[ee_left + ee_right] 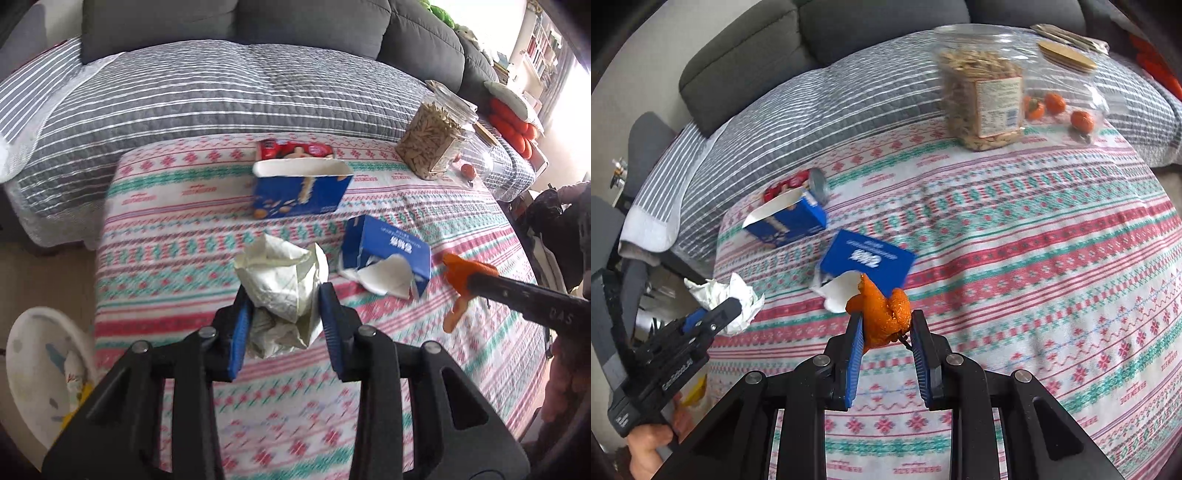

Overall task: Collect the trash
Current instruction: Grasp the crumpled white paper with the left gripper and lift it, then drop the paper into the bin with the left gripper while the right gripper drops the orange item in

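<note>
My left gripper (284, 295) is shut on a crumpled white paper wrapper (280, 269), held just above the patterned tablecloth (184, 258). In the right wrist view the same wrapper (720, 295) hangs from that gripper (733, 308) at the table's left edge. My right gripper (886, 319) is shut on a piece of orange peel (882, 310), lifted off the cloth. The left wrist view shows the peel (463, 275) at the right. On the table lie an open blue cracker box (301, 192), a torn blue tissue box (388, 254) and a red can (295, 149).
A clear jar of seeds (432, 136) and small orange fruits (1054, 101) stand at the table's far right. A white bin (40, 365) with rubbish inside sits on the floor at the lower left. A grey striped sofa (221, 88) runs behind the table.
</note>
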Demonstrator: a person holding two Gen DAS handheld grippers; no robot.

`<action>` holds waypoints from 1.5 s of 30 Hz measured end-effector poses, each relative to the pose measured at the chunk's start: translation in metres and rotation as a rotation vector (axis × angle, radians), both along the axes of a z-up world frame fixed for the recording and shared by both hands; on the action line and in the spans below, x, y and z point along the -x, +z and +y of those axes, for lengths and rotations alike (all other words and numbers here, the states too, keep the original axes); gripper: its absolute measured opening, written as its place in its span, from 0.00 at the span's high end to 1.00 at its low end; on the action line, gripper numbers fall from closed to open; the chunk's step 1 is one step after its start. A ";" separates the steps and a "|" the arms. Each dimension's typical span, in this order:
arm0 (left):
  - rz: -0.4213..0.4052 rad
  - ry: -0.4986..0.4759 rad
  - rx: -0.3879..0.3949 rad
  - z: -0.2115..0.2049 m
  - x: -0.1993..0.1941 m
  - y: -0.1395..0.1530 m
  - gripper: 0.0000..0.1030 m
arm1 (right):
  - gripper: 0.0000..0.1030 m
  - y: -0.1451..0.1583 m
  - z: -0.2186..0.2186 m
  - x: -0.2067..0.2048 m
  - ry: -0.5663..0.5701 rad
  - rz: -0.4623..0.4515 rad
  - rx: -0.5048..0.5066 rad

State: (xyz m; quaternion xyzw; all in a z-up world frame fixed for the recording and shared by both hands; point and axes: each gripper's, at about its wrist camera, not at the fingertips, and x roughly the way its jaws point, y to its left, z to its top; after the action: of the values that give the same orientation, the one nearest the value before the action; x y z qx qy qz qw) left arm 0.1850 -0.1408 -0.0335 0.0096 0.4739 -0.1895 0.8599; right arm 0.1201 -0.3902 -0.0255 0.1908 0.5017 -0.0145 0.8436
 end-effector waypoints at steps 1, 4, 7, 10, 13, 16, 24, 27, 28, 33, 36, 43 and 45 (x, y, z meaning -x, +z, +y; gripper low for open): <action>-0.003 0.008 0.000 0.011 0.005 0.002 0.63 | 0.75 0.002 0.010 0.000 0.016 -0.004 0.008; -0.026 0.027 -0.012 0.041 0.016 0.007 0.63 | 0.75 0.005 0.038 -0.001 0.060 -0.014 0.028; -0.050 0.057 -0.024 0.075 0.027 0.008 0.63 | 0.75 0.006 0.070 -0.002 0.105 -0.021 0.041; -0.034 0.127 -0.028 0.107 0.030 0.008 0.63 | 0.75 0.006 0.104 -0.001 0.153 -0.025 0.049; -0.029 0.184 0.013 0.140 0.035 0.013 0.62 | 0.75 0.005 0.139 -0.001 0.207 -0.025 0.050; -0.030 0.216 -0.012 0.168 0.043 0.010 0.62 | 0.75 0.002 0.177 -0.002 0.281 -0.020 0.068; 0.026 0.320 -0.005 0.250 0.055 -0.011 0.60 | 0.75 -0.019 0.249 -0.014 0.401 -0.007 0.094; 0.047 0.339 0.013 0.264 0.052 -0.020 0.58 | 0.75 -0.029 0.261 -0.018 0.412 0.009 0.075; 0.053 0.341 0.028 0.267 0.050 -0.024 0.52 | 0.75 -0.031 0.264 -0.019 0.416 0.013 0.069; 0.042 0.368 0.049 0.275 0.049 -0.024 0.22 | 0.75 -0.036 0.269 -0.019 0.432 0.030 0.017; 0.053 0.398 0.022 0.282 0.050 -0.021 0.19 | 0.75 -0.033 0.272 -0.018 0.434 0.016 0.004; 0.070 0.502 -0.064 0.304 0.063 -0.015 0.12 | 0.75 -0.030 0.298 -0.022 0.450 -0.003 0.043; 0.073 0.517 -0.085 0.308 0.066 -0.015 0.08 | 0.75 -0.032 0.310 -0.026 0.458 -0.009 0.046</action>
State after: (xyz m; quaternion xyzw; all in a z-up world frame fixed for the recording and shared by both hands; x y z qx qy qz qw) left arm 0.1186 0.1668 -0.0480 -0.0823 0.4989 0.0563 0.8609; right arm 0.1464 -0.0799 -0.0573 0.0529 0.5277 0.1670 0.8312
